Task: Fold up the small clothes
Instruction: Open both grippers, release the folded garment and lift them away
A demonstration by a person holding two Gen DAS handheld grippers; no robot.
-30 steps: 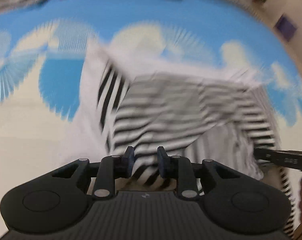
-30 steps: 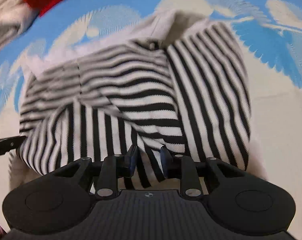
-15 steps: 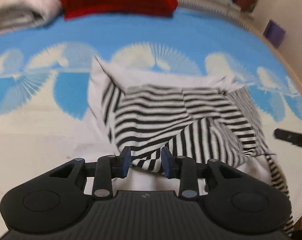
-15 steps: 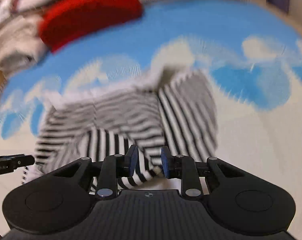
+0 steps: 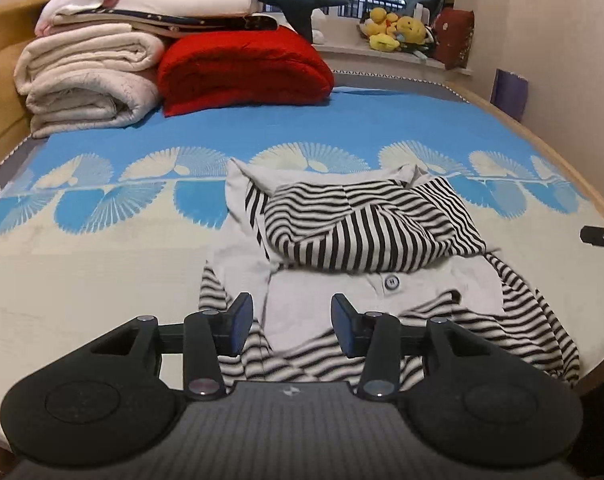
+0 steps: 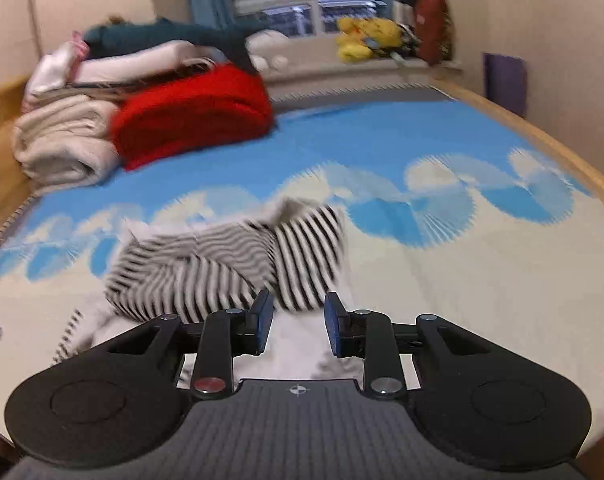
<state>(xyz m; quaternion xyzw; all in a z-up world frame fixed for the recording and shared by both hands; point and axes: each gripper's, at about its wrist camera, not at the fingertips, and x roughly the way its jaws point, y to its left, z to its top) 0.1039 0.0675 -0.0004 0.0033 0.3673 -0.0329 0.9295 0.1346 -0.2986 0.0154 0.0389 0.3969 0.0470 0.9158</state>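
Left gripper (image 5: 289, 322): jaws apart, just been opening, nothing gripped.
Right gripper (image 6: 296, 322): parted, empty.
Striped garment (image 5: 365, 236): one, part-folded on bed (image 5: 82, 272).
Red blanket (image 5: 242, 68): one.

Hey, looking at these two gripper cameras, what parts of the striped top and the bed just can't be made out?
- Striped top, left wrist view: its near hem is hidden behind the left gripper.
- Striped top, right wrist view: motion blur smears its folds and edges.
- Right gripper, left wrist view: cut off by the right edge.
- Yellow plush toys, left wrist view: too small to identify.
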